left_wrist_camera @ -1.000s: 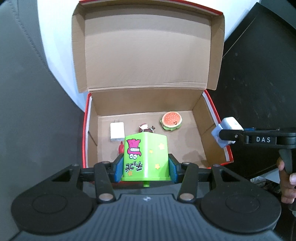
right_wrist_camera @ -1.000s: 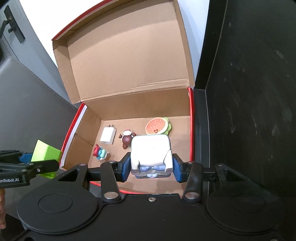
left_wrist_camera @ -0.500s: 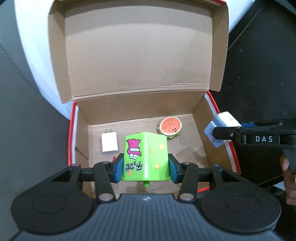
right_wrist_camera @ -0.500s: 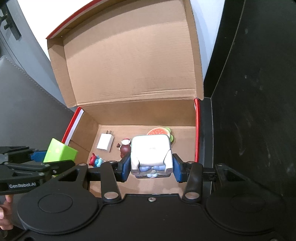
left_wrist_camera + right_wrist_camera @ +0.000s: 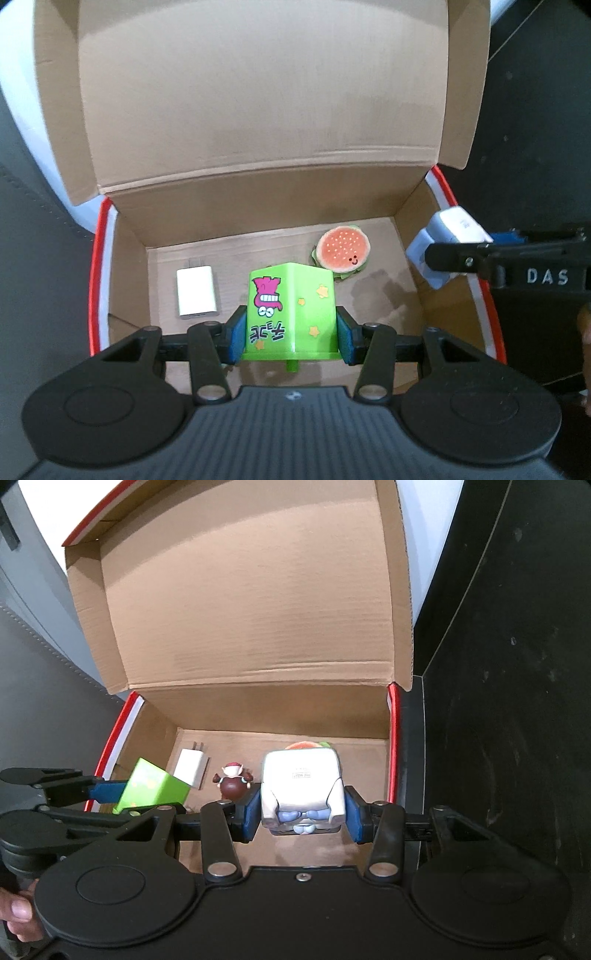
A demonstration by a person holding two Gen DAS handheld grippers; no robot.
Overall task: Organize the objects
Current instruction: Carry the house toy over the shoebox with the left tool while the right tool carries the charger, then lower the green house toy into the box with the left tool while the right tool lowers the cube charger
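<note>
Two grippers are in use, each clamped on one toy above one open cardboard box (image 5: 413,218). Left gripper (image 5: 290,332): blue pads pressed on both sides of one green cube toy (image 5: 291,314), which carries a pink cartoon face, yellow stars and black characters seen upside down, not legible. Right gripper (image 5: 303,812): closed on one white cube toy (image 5: 301,782) bearing a small printed label, too small to read; its arm reads "DAS". Box floor holds one white charger (image 5: 195,291), one burger toy (image 5: 341,249) and one brown figurine (image 5: 232,781).
</note>
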